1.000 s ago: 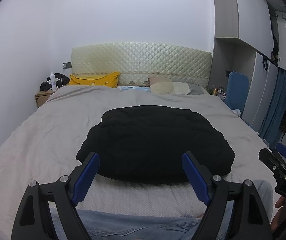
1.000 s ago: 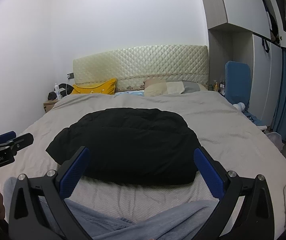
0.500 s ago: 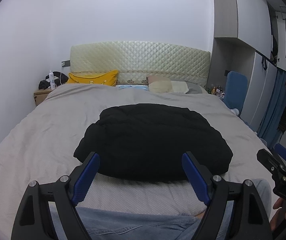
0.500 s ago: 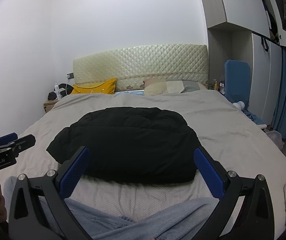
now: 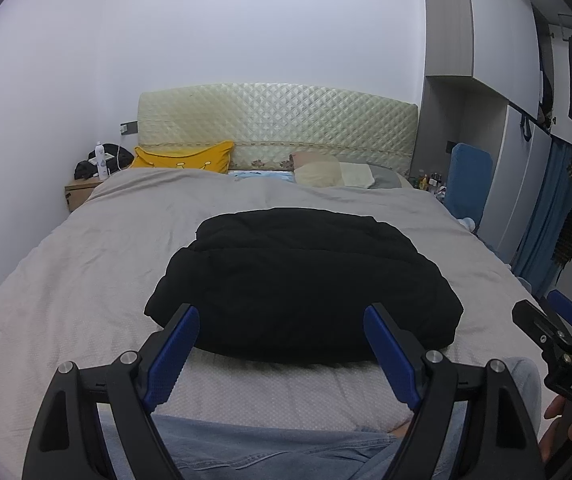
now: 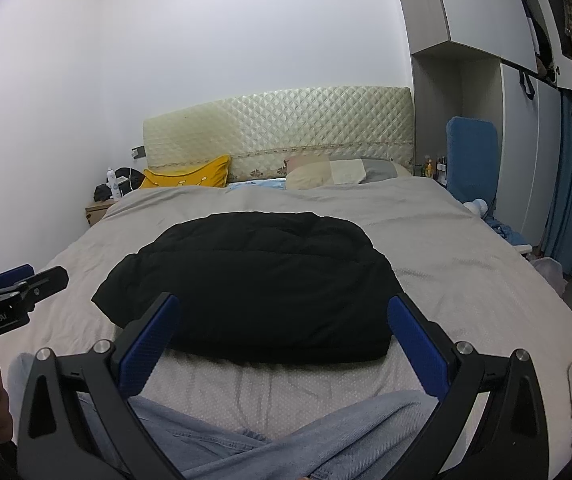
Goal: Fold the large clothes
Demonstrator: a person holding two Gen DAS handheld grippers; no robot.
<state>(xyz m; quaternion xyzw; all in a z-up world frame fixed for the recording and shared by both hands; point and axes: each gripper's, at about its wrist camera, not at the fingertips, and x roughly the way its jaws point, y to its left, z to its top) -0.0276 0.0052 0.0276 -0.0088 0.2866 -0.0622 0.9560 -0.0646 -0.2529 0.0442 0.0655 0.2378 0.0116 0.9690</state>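
Black quilted fabric, a padded jacket (image 5: 302, 280) already doubled into a thick bundle, lies in the middle of the grey bed (image 5: 85, 248), at twelve o'clock from both cameras and apart from both tools; the left claw (image 5: 281, 320) hangs above the near edge with its two blue pads spread wide and nothing between them; the right claw (image 6: 286, 312) is likewise spread and empty, its fingers framing the bundle's near corners without touching them; by my reading the fold itself looks close to done, and the step in hand is either a last halving or a tidy-up of the loose corner at nine o'clock on the bundle; the next move would call for both claws to drop to the near hem, pinch through several puffy layers at once, and carry that edge toward the headboard (image 5: 277, 120) without letting the slippery filling slide apart; a shallow bite risks catching only the top layer. Counted: one jacket; two claws, each glimpsed at the margin of the other's view; one yellow cushion (image 5: 183, 158) at eleven o'clock; one pale pillow (image 5: 334, 172) at one o'clock; one nightstand (image 5: 79, 192) with one white bottle (image 5: 101, 160) on it; one blue chair (image 5: 468, 184) at two o'clock; the person's jeans (image 6: 245, 448) fill the near foreground.
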